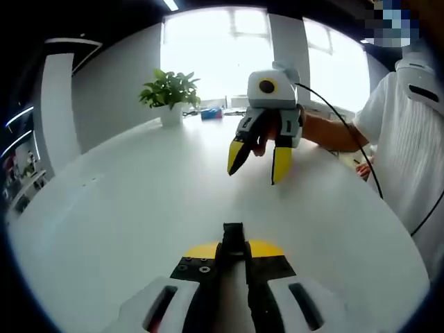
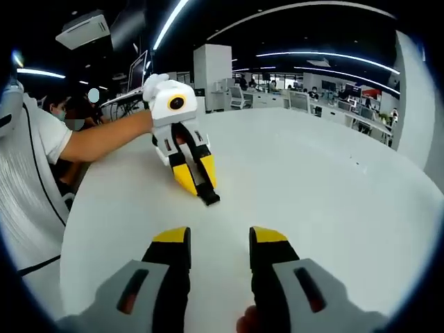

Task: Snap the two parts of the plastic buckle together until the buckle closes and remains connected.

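My left gripper (image 1: 234, 248) is shut on a black plastic buckle part (image 1: 234, 234), which sticks out from between its yellow fingertips just above the white table (image 1: 118, 208). In the right gripper view the same left gripper (image 2: 198, 182) points down at the table, the black buckle part (image 2: 209, 197) at its tip touching or nearly touching the surface. My right gripper (image 2: 219, 241) stands open with nothing between its fingers. Across the table in the left gripper view, the right gripper (image 1: 259, 159) hangs above the surface with its jaws apart.
A potted plant (image 1: 170, 94) and a small blue object (image 1: 211, 113) stand at the table's far edge by the windows. The person in a white shirt (image 1: 409, 139) is at the right side, with a black cable (image 1: 361, 156) trailing from the right gripper. Office desks (image 2: 312, 104) lie beyond the table.
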